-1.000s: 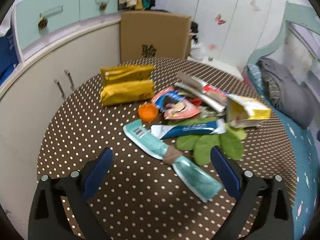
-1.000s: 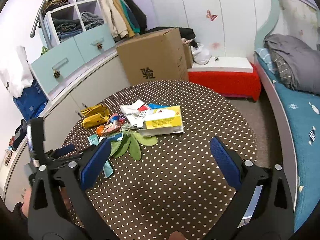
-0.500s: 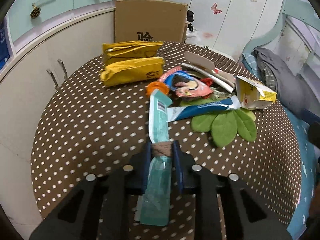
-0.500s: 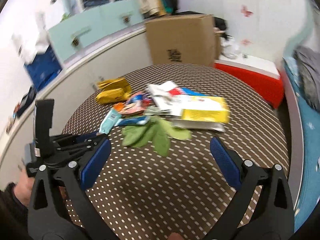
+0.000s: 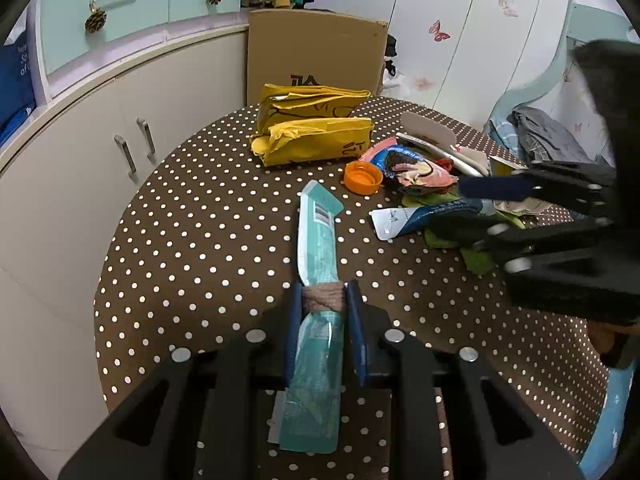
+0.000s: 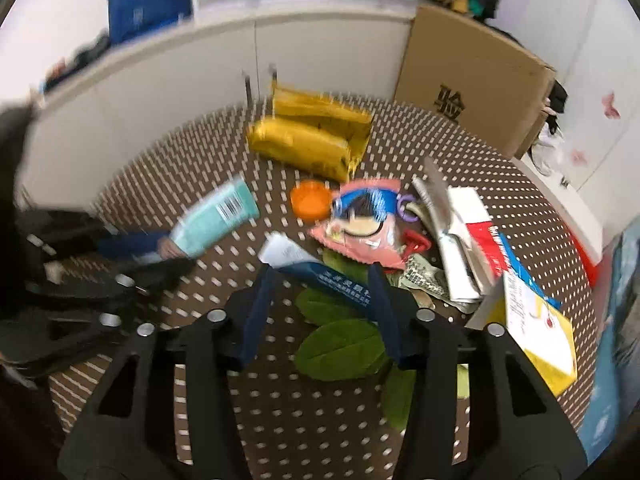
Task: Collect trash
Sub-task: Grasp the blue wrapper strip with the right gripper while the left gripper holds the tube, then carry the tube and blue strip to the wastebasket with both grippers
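Observation:
On the brown dotted table [image 5: 192, 240] lies a heap of trash. My left gripper [image 5: 324, 294] is shut on a long teal wrapper [image 5: 318, 236] at its crumpled middle. The wrapper's far end rests on the table. The right wrist view shows that gripper [image 6: 172, 252] blurred at the left with the teal wrapper [image 6: 216, 216]. My right gripper [image 6: 322, 276] hangs over a blue and white wrapper [image 6: 324, 280], which lies between its jaws. The jaws are closing, and the pads do not clearly press on it. In the left wrist view the right gripper [image 5: 448, 206] reaches in from the right.
Two yellow packets [image 5: 316, 140], an orange cap [image 5: 362, 177], a pink snack bag [image 6: 360, 220], green leaves [image 6: 340, 348] and a yellow carton [image 6: 536, 332] lie around the wrappers. A cardboard box [image 5: 316, 52] and cabinets [image 5: 80, 152] stand beyond the table; a bed lies to the right.
My left gripper shut on the teal wrapper and turned it lengthwise. My right gripper swung over the heap, rolled, and narrowed its jaws around the blue and white wrapper.

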